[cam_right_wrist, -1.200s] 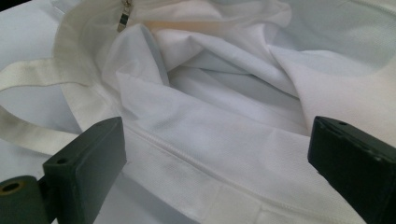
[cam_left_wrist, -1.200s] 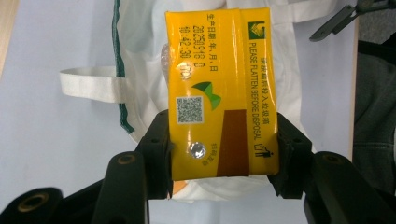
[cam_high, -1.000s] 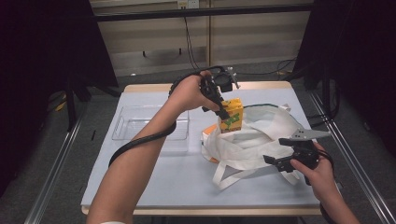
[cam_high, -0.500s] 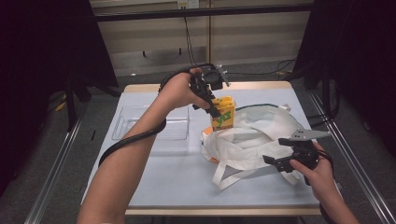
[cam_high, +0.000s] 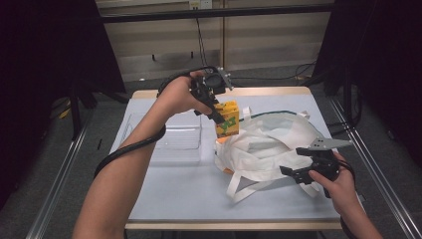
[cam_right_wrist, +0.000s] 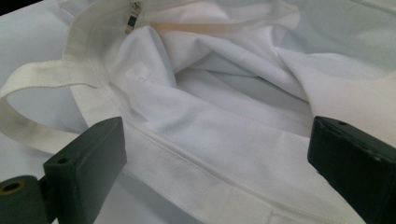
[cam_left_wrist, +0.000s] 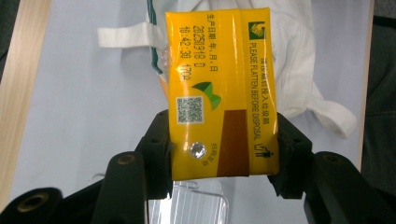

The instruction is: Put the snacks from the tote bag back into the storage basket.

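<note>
A yellow drink carton (cam_high: pixel 227 119) hangs in the air over the worktop (cam_high: pixel 179 184), clamped between the jaws of the left gripper (cam_high: pixel 215 112) at the far-left edge of a white cloth bag (cam_high: pixel 271 144). Seen close in the left gripper view, the carton (cam_left_wrist: pixel 218 88) is glossy yellow w/ a brown panel, a green logo, a QR code, a printed date line, a foil straw-hole seal and the words "PLEASE FLATTEN BEFORE DISPOSAL"; both jaws press its two sides near the end closest to the camera. The high view shows green lettering on its side, and an orange item (cam_high: pixel 222 141) peeks out just below it at the bag's edge. The bag lies crumpled on the right half of the worktop, straps (cam_high: pixel 249 184) trailing toward the near edge; a clear plastic tray (cam_high: pixel 174 137) sits just left of it. The right gripper (cam_high: pixel 304 170) rests at the bag's near-right side, jaws spread wide apart w/ white fabric and a zip seam (cam_right_wrist: pixel 196 158) between them, gripping nothing. Vs. half a sec. ago, the carton and left hand (cam_high: pixel 181 94) have shifted a little left and toward the bag's rim, approx. same height; the right gripper is unchanged, and the bag lies as before.
</note>
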A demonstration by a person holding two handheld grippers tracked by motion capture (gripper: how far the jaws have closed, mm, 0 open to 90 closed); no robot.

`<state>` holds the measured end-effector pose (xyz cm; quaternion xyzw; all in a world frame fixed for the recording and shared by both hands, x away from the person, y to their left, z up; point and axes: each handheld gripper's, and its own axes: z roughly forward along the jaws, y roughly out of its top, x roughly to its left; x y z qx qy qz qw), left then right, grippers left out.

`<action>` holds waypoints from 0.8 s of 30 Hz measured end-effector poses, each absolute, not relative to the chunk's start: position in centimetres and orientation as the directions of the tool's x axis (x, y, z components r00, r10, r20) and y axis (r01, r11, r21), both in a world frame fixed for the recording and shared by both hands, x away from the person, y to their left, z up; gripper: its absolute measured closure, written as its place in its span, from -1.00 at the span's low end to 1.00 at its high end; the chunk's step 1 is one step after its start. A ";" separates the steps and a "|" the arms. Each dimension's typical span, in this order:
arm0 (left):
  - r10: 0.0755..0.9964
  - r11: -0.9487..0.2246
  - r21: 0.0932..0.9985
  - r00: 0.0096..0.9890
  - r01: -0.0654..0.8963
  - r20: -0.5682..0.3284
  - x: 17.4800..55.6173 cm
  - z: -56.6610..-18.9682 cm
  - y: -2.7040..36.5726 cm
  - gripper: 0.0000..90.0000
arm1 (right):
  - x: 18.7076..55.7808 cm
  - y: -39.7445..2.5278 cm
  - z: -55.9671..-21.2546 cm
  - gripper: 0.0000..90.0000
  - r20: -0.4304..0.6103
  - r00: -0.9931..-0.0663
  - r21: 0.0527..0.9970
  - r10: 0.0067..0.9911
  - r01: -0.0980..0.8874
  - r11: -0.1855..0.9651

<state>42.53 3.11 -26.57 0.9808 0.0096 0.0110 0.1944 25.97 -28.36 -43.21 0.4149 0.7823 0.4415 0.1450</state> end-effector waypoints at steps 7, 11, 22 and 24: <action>0.026 -0.930 0.366 0.999 0.015 0.024 43.0 -26.6 4.2 0.12 | 25.9 -28.3 -43.2 -0.90 0.138 -0.615 0.812 0.776 0.519 0.267; 0.036 -0.930 0.368 0.999 0.025 0.023 43.2 -26.5 5.0 0.12 | 26.0 -28.3 -43.3 -0.90 0.134 -0.618 0.813 0.775 0.516 0.271; 0.057 -0.937 0.347 0.998 0.045 0.023 43.7 -26.6 6.7 0.12 | 26.0 -28.2 -43.3 -0.90 0.141 -0.618 0.811 0.774 0.521 0.267; 0.055 -0.937 0.348 0.998 0.044 0.023 43.7 -26.8 6.9 0.12 | 26.0 -28.2 -43.4 -0.90 0.142 -0.617 0.810 0.774 0.522 0.267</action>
